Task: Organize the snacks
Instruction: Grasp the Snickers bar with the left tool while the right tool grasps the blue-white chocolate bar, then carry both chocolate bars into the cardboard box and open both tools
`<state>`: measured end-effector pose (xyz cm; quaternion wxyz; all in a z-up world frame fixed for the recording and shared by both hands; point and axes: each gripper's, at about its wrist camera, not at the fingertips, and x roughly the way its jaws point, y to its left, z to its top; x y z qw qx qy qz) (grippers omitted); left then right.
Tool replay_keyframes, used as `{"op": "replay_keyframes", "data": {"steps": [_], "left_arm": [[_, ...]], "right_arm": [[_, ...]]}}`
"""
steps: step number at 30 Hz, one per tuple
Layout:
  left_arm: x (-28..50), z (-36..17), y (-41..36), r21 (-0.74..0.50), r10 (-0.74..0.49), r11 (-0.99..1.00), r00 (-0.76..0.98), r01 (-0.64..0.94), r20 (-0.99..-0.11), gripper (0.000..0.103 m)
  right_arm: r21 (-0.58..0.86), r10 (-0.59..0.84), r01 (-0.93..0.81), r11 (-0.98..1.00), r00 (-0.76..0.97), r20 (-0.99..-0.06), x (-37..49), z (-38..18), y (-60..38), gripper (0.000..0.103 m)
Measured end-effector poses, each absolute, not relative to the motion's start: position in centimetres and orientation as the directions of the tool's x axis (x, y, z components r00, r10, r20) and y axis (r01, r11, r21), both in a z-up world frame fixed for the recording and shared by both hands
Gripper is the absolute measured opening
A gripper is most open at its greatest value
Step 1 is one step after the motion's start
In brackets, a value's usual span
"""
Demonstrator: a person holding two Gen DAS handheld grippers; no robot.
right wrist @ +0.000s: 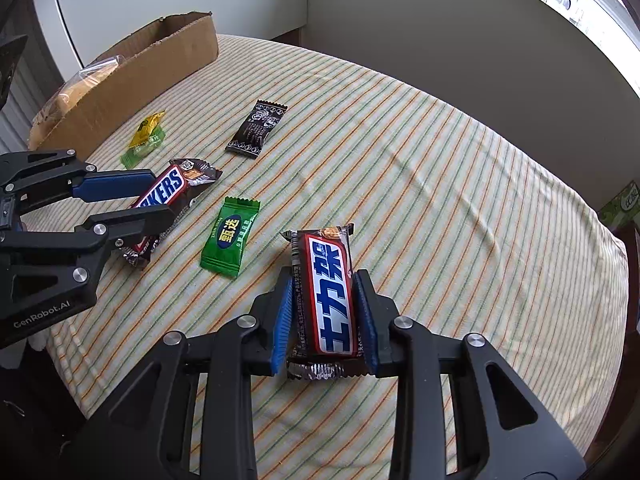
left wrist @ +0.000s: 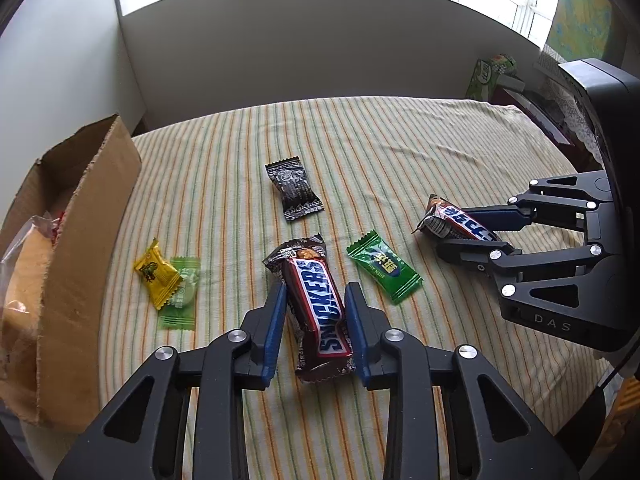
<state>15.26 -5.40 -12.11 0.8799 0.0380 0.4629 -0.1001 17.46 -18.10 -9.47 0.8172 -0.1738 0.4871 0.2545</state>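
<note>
Now 2 grippers on striped cloth (left wrist: 400, 152), left gripper (left wrist: 316, 312) clamping Snickers bar (left wrist: 316, 300), right gripper (right wrist: 326, 316) clamping Chinese-label bar (right wrist: 332, 300), cardboard box (left wrist: 88, 240) nearby

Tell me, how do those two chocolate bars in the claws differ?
The left bar shows "SNICKERS" in Latin letters; the right bar shows Chinese characters. The left gripper holds one, the right gripper the other. Both wrappers are brown with blue lettering on white, each pinched between blue pads over the striped cloth.

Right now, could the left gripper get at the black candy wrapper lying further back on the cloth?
Probably not yet: the left gripper is shut on the Snickers bar. The black candy wrapper lies just beyond it on open cloth, nothing between.
</note>
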Motion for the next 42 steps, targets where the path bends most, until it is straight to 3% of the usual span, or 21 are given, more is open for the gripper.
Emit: {"op": "replay_keyframes", "data": {"steps": [13, 27, 33, 42], "left_arm": [[13.1, -10.4, -2.4, -0.056, -0.151, 0.983, 0.591, 0.176, -0.792, 0.026], [13.8, -12.5, -3.2, -0.004, -0.114, 0.981, 0.569, 0.191, -0.814, 0.025], [13.6, -10.8, -1.4, -0.117, -0.186, 0.981, 0.581, 0.154, -0.793, 0.025], [11.9, -5.8, 2.7, -0.128, -0.159, 0.987, 0.685, 0.096, -0.711, 0.025]], "right_arm": [[0.006, 0.279, -0.541, 0.841, 0.423, -0.862, 16.4, -6.7, -18.5, 0.030], [0.017, 0.292, -0.537, 0.843, 0.432, -0.854, 16.3, -6.3, -18.6, 0.030], [0.031, 0.317, -0.537, 0.843, 0.449, -0.835, 16.4, -5.1, -18.2, 0.030], [0.038, 0.372, -0.578, 0.815, 0.472, -0.799, 16.8, -2.0, -14.3, 0.030]]}}
